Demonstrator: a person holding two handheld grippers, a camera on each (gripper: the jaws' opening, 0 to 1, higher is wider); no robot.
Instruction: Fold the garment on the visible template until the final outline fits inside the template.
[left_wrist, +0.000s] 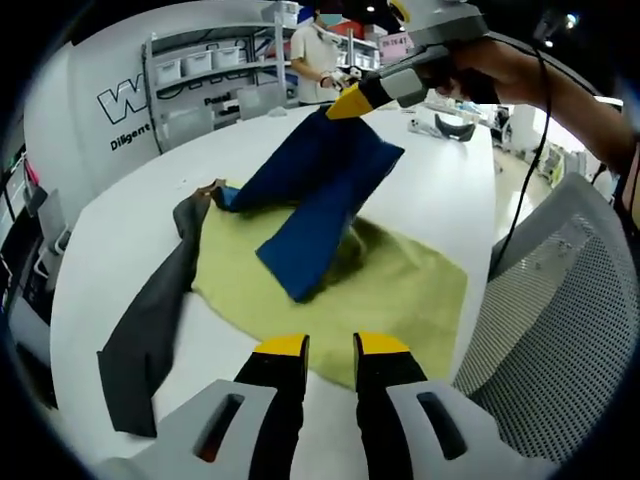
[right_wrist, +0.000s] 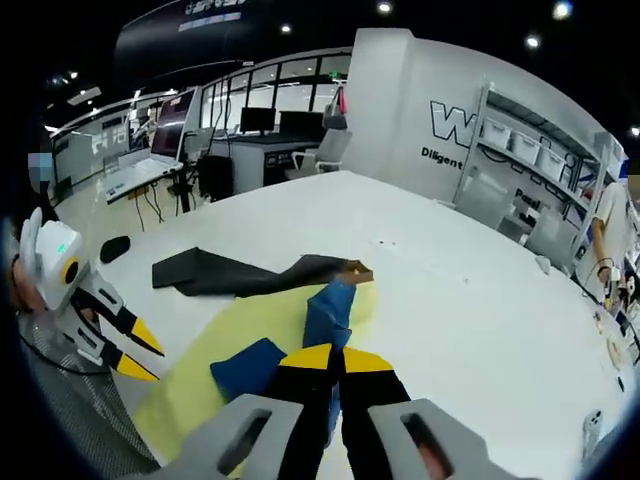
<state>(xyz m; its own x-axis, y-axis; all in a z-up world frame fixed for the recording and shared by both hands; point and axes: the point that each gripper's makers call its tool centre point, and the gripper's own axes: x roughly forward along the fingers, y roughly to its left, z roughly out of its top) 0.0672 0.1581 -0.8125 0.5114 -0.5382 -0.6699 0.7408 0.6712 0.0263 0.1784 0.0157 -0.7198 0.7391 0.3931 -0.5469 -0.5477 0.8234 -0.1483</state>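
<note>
My right gripper (left_wrist: 345, 103) is clenched on a corner of the blue garment (left_wrist: 320, 200), lifting it so the cloth drapes down toward the yellow template (left_wrist: 400, 290) on the white bench (left_wrist: 440, 190); I judge this lift lets the fabric fold over itself. My left gripper (left_wrist: 330, 347) hangs released near the template's edge, jaws apart, grasping nothing. A dark grey cloth (left_wrist: 150, 330) lies beside the template, partly under it.
</note>
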